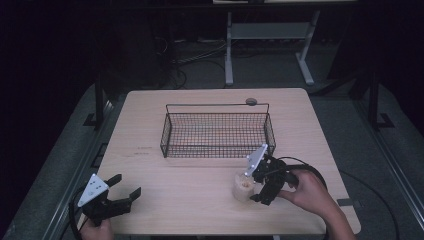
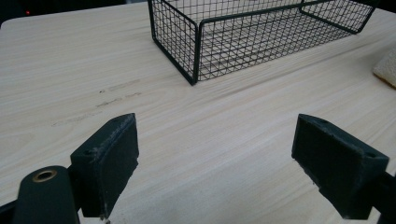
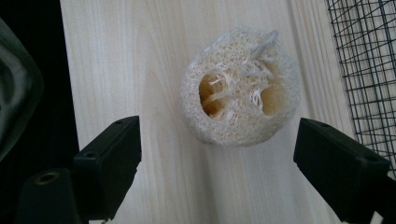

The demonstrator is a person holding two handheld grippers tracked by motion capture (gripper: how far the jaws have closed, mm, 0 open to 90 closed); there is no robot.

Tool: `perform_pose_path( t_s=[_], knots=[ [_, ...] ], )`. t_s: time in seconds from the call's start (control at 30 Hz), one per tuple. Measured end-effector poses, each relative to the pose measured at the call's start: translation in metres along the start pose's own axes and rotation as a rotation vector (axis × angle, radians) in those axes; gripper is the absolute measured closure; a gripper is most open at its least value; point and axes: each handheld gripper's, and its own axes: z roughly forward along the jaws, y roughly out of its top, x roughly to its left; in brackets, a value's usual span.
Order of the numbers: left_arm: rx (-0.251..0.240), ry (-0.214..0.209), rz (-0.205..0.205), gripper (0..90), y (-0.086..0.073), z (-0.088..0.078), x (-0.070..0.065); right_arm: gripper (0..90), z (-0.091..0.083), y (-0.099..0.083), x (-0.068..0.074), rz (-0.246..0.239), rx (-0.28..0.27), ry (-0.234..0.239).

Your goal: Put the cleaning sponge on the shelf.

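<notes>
A: Where is the right claw (image 1: 256,186)?

B: Low over the near right part of the wooden surface (image 1: 200,200), tipped down at a loofah sponge (image 1: 243,188). In the right gripper view its two black jaws stand wide apart, holding nothing.

A: And the loofah sponge against those jaws?

B: In that view the loofah sponge (image 3: 240,100) lies on the surface just ahead of the right claw (image 3: 217,154), roughly centred on the gap between the jaws. It touches neither jaw. It rests with a cut end facing the camera, so the hollow channels in its pale fibre show.

A: What else lies near that claw?

B: A black wire basket (image 1: 217,131) stands just beyond the claw, toward the middle of the surface. In the right gripper view its mesh wall (image 3: 369,70) runs along the far side of the right-hand jaw, near the sponge but not touching it.

A: The left claw (image 1: 126,192)?

B: A hand (image 1: 97,231) holds it at the near left corner, well apart from the sponge. In the left gripper view, the left claw (image 2: 215,154) is wide open too, with bare surface (image 2: 210,154) between the jaws. The basket's corner (image 2: 194,60) stands ahead of it, and a pale edge of the sponge (image 2: 386,70) shows far off past the right-hand jaw.
</notes>
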Motion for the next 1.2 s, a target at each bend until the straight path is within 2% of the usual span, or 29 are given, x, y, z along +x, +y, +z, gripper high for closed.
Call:
perform_pose_path(
  t_s=[0.2, 0.4, 0.43, 0.73, 0.8, 0.83, 1.2],
  knots=[
    [-0.002, -0.002, -0.001, 13.9, 0.0, 0.0, 0.0, 14.9, 0.003, 0.007, -0.003, -0.008, 0.015, 0.0],
    [-0.003, -0.001, -0.003, 13.9, 0.0, -0.001, 0.001, 15.3, 0.01, 0.012, -0.011, 0.008, 0.044, 0.019],
    [-0.003, 0.0, -0.004, 13.9, 0.0, -0.001, 0.001, 19.1, 0.012, 0.015, -0.013, 0.004, 0.05, 0.021],
    [-0.004, -0.002, -0.005, 13.9, 0.0, -0.001, 0.001, 20.2, 0.018, 0.024, -0.014, -0.017, 0.081, 0.024],
    [-0.003, -0.003, -0.004, 13.9, 0.0, -0.001, 0.001, 22.3, 0.02, 0.026, -0.013, -0.021, 0.093, 0.018],
    [-0.003, -0.002, -0.004, 13.9, 0.0, -0.001, 0.001, 27.2, 0.022, 0.027, -0.013, -0.029, 0.104, 0.017],
    [-0.006, 0.001, -0.006, 13.9, -0.001, -0.002, 0.003, 28.4, 0.021, 0.03, -0.011, -0.04, 0.091, 0.03]
  ],
)
